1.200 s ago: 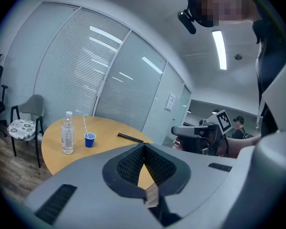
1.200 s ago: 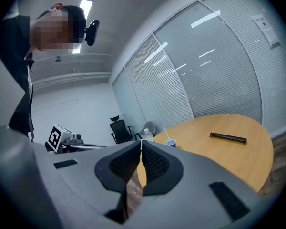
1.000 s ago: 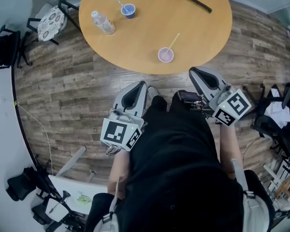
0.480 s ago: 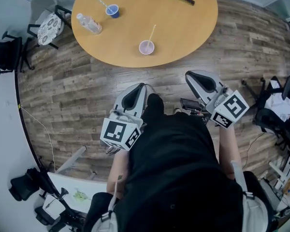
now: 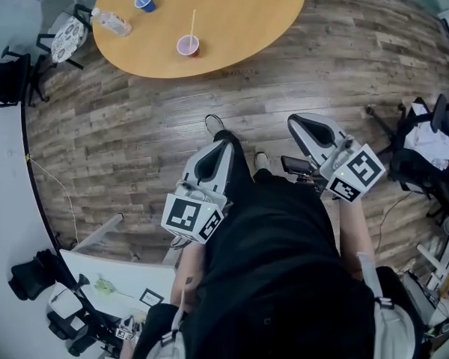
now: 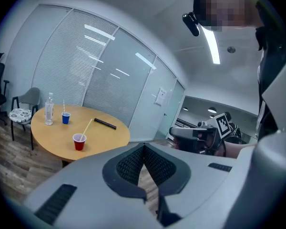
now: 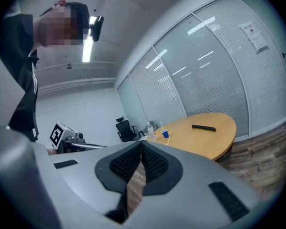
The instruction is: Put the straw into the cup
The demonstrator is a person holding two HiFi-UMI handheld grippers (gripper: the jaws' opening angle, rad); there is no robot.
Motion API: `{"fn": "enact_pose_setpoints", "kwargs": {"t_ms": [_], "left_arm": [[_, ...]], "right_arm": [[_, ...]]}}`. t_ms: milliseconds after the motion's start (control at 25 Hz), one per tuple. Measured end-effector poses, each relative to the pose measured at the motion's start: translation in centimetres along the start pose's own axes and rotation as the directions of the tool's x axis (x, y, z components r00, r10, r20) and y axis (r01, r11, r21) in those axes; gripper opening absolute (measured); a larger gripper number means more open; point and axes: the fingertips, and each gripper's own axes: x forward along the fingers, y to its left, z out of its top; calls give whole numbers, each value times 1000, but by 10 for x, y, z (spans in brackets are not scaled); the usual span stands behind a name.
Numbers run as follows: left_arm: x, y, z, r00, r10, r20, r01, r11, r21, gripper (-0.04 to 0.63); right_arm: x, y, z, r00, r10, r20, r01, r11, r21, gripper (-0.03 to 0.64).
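Observation:
On the round wooden table [image 5: 232, 21] stands a red cup [image 5: 187, 46] with a straw [image 5: 192, 22] in it. A blue cup [image 5: 143, 3] farther back also holds a straw. The left gripper view shows the red cup [image 6: 79, 141] and the blue cup [image 6: 66, 118]. In the right gripper view the blue cup [image 7: 165, 133] shows, while the red one is hidden behind the jaws. My left gripper [image 5: 221, 145] and right gripper [image 5: 300, 123] are both shut and empty. They hang over the floor, well away from the table.
A water bottle [image 5: 111, 23] stands beside the blue cup and a black bar [image 6: 105, 123] lies at the table's far side. A chair with a patterned seat [image 5: 66, 37] and a black chair [image 5: 6, 77] stand at left. Cluttered chairs [image 5: 426, 152] stand at right.
Both grippers and the person have backed away from the table. It has slid up and left in the head view and looks smaller. Cups and straws stay put.

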Motion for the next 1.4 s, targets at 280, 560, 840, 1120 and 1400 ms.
{"fn": "enact_pose_setpoints", "kwargs": {"t_ms": [280, 560, 840, 1120, 1400], "left_arm": [[-29, -52, -28, 996, 92, 14, -91, 996, -25, 12], [-52, -67, -16, 990, 131, 56, -131, 991, -7, 12], [-73, -70, -16, 987, 143, 67, -143, 990, 0, 12], [-93, -65, -16, 986, 148, 72, -149, 989, 9, 12], [-99, -67, -17, 988, 140, 68, -141, 990, 20, 12]], "right_arm": [[-47, 22, -24, 993, 108, -44, -108, 994, -9, 20], [-53, 41, -19, 985, 169, -41, -170, 984, -43, 20], [-43, 58, -22, 984, 177, -34, -179, 981, -70, 18], [-41, 78, -22, 985, 171, -20, -172, 982, -79, 18], [-42, 86, -23, 986, 164, -11, -164, 983, -81, 18]]}}
